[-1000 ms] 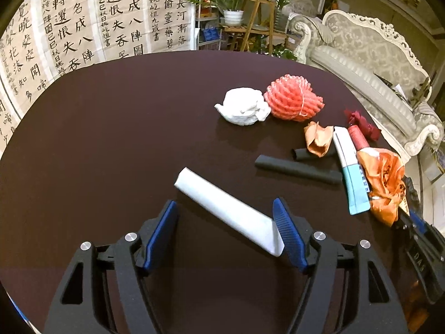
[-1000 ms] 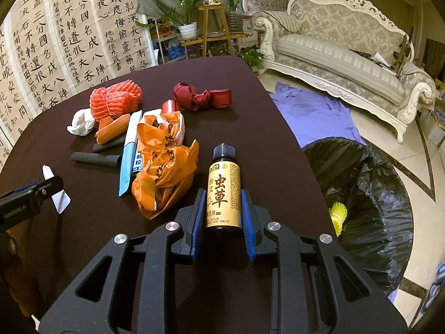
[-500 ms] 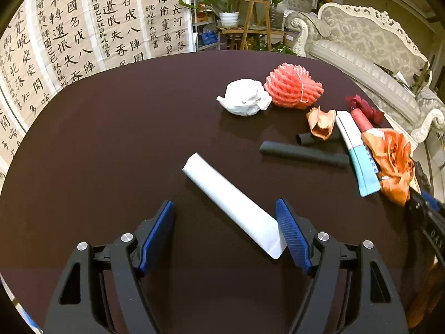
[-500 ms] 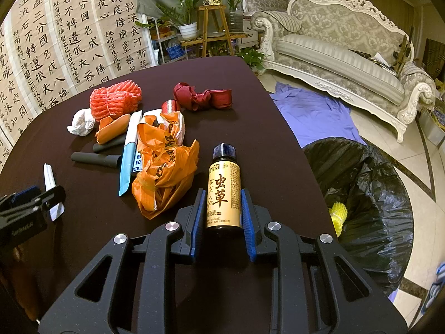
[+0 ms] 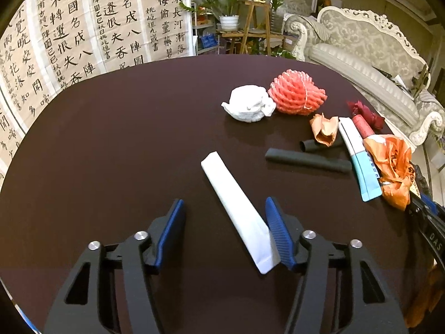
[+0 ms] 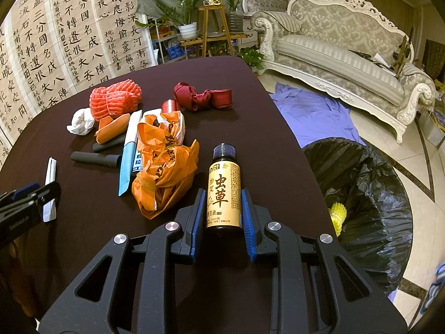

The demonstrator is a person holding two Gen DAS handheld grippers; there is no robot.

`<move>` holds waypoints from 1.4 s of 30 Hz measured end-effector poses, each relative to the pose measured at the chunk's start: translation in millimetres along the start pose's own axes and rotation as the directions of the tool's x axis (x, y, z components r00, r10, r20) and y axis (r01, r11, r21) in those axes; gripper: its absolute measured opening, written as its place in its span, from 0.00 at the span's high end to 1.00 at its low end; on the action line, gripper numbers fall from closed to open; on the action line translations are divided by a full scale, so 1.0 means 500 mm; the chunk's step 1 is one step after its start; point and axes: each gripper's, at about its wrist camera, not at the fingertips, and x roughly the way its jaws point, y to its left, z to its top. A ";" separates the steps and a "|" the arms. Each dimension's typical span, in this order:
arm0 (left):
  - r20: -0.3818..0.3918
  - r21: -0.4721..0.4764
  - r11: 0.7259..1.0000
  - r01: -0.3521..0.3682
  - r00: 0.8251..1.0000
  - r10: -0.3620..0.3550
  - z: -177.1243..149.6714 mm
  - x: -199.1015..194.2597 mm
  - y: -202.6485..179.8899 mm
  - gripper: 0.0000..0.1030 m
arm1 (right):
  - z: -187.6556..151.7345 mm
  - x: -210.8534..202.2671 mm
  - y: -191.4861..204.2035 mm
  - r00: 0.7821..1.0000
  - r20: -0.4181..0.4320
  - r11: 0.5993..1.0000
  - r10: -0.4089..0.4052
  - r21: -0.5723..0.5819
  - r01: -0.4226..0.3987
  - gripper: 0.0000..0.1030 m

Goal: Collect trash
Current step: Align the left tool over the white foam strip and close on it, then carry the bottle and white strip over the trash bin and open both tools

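Observation:
A folded white paper strip lies slantwise on the dark table. My left gripper straddles its near end and its jaws are closing. The right pad touches the paper's edge; the left pad stands clear of it. From the right wrist view the same strip shows at the left gripper. My right gripper is shut on a small brown bottle with a gold label and dark cap, held just above the table's near edge.
More trash lies beyond: a white tissue wad, red foam net, black tubes, a blue-white tube, an orange bag, dark red ribbon. A black-lined bin stands on the floor, right of the table.
The left jaws have narrowed around the paper strip, and the right pad now meets its edge. The right gripper and its bottle have not moved.

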 end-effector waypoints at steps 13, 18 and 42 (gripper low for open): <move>0.041 0.046 0.998 0.037 0.998 -0.039 0.000 -0.006 0.011 0.85 | 0.000 0.001 0.001 1.000 0.000 1.000 -0.002 -0.002 0.002 0.75; 0.045 0.052 0.998 0.045 0.998 -0.048 -0.003 -0.007 0.005 0.86 | 0.000 0.002 0.001 1.000 -0.001 1.000 -0.002 -0.002 0.002 0.75; 0.086 0.083 0.989 0.123 0.988 -0.131 -0.016 -0.034 -0.024 0.86 | -0.005 -0.026 -0.032 0.999 0.035 1.000 -0.028 0.012 0.028 0.78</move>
